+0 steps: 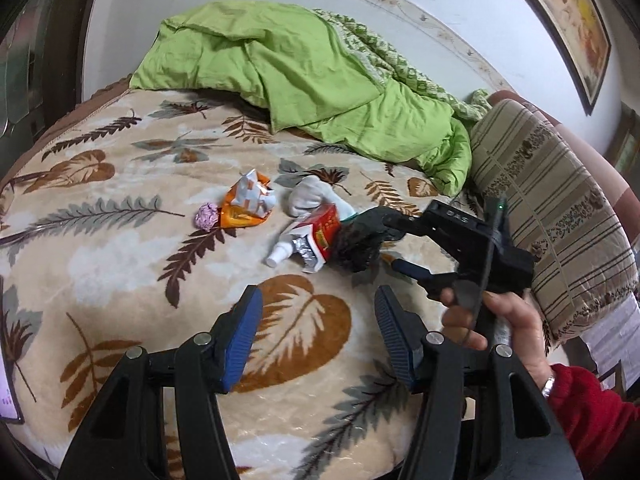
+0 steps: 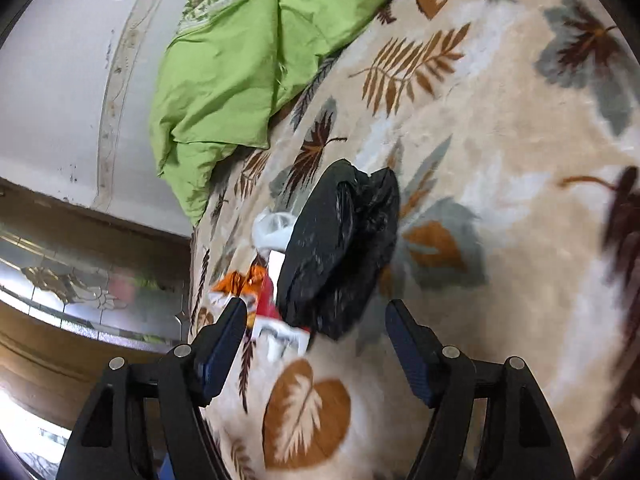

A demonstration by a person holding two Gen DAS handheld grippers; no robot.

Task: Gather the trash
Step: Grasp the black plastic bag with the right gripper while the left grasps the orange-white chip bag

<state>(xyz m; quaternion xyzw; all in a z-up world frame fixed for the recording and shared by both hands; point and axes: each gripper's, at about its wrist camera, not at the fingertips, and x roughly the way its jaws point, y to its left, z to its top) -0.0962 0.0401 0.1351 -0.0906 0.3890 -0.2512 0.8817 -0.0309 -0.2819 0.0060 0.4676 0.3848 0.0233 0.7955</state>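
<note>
- Left wrist view: the left tool [image 1: 318,336] hangs over a bed [image 1: 120,248] spread with a beige leaf-print blanket, its blue-padded jaws standing apart with nothing between them.
- The trash lies in a loose cluster at the middle of the bed, beyond the left tool: a crumpled pink ball [image 1: 206,217] on the left, touching an orange and white snack wrapper [image 1: 248,202]; to the right of these a wad of white tissue [image 1: 310,196].
- Nearer than the tissue, a red carton [image 1: 322,232] lies with torn foil showing, and a small white bottle [image 1: 280,254] pokes out at its near left.
- A black plastic bag [image 1: 356,246] lies bunched against the right side of the red carton.
- The right tool [image 1: 386,242] reaches in from the right, gripped by a hand [image 1: 500,320] with a red sleeve [image 1: 588,412]; its fingers stand apart around the black plastic bag, and no pad visibly presses on it.
- A green quilt [image 1: 312,80] is heaped at the far side, and a striped pillow [image 1: 552,208] lies at the right edge.
- Right wrist view, blurred: the right tool [image 2: 316,328] has wide jaws, with the black plastic bag [image 2: 340,248] just beyond and between them, loose on the bed [image 2: 500,140].
- The red carton [image 2: 266,304] and orange and white snack wrapper [image 2: 236,284] lie left of the bag, the white tissue [image 2: 272,228] beyond them, and the green quilt [image 2: 240,60] far left.
</note>
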